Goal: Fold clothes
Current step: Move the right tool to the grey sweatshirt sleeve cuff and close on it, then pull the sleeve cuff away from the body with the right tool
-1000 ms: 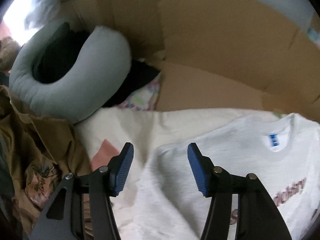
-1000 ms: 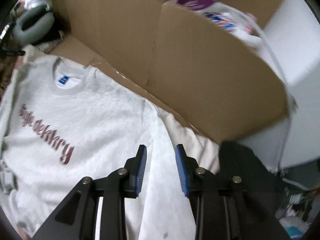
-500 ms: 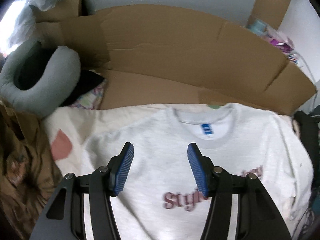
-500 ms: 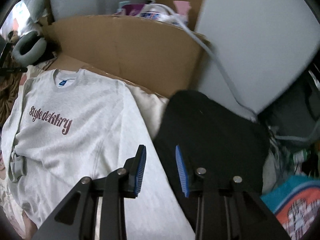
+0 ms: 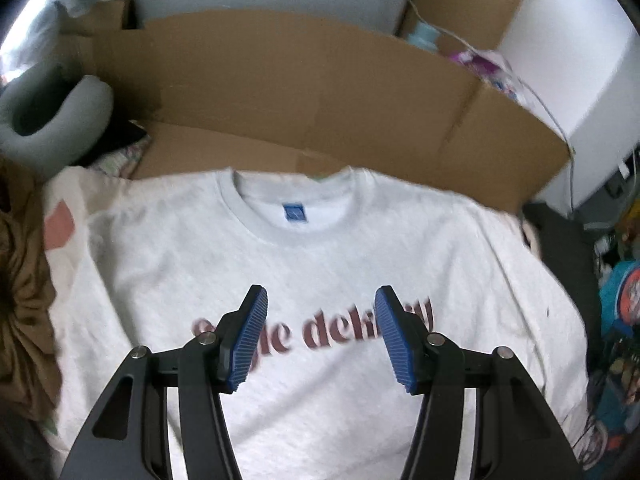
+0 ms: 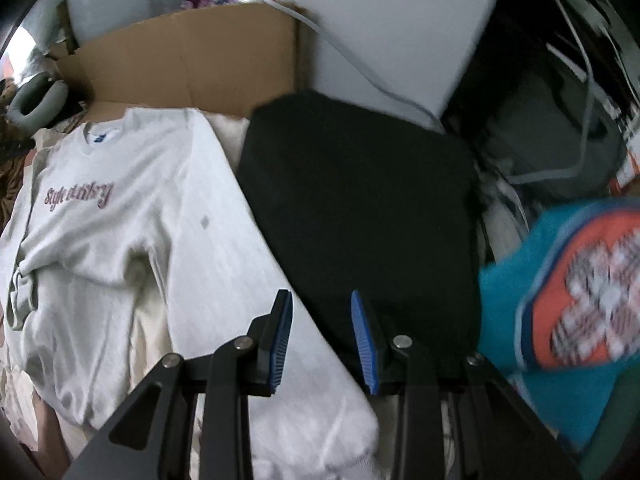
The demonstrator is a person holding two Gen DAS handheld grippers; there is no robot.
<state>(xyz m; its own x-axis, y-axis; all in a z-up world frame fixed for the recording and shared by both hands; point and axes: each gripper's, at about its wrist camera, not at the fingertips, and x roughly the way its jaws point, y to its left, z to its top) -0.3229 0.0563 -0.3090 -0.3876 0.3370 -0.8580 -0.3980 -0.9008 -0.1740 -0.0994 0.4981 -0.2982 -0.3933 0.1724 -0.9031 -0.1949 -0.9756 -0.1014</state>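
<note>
Both pairs of blue-padded fingers hang empty above the laundry: the left gripper (image 5: 318,334) stands with its fingers well apart over the chest of the grey sweatshirt (image 5: 320,248), nothing between them and no pad touching cloth, while the right gripper (image 6: 322,340) has its fingers set closer together yet plainly parted, also holding nothing. That sweatshirt lies spread face up, neck toward the cardboard box (image 5: 320,92) standing behind it, a blue label (image 5: 294,213) inside the collar and dark red lettering (image 5: 312,330) across the front. From the right-hand camera its sleeve (image 6: 240,272) runs down toward the gripper, the cuff end near the bottom edge, and the right fingers hover about where that sleeve meets a black garment (image 6: 360,200) lying just beside it. Past the black piece sits a teal cloth with an orange patch (image 6: 568,280), blurred. Under the sweatshirt lies a cream sheet (image 5: 68,200). Off to the far left rests a grey neck pillow (image 5: 60,120), with a brown crumpled cloth (image 5: 24,300) below it. A white cable (image 6: 360,68) trails over the box's right end.
</note>
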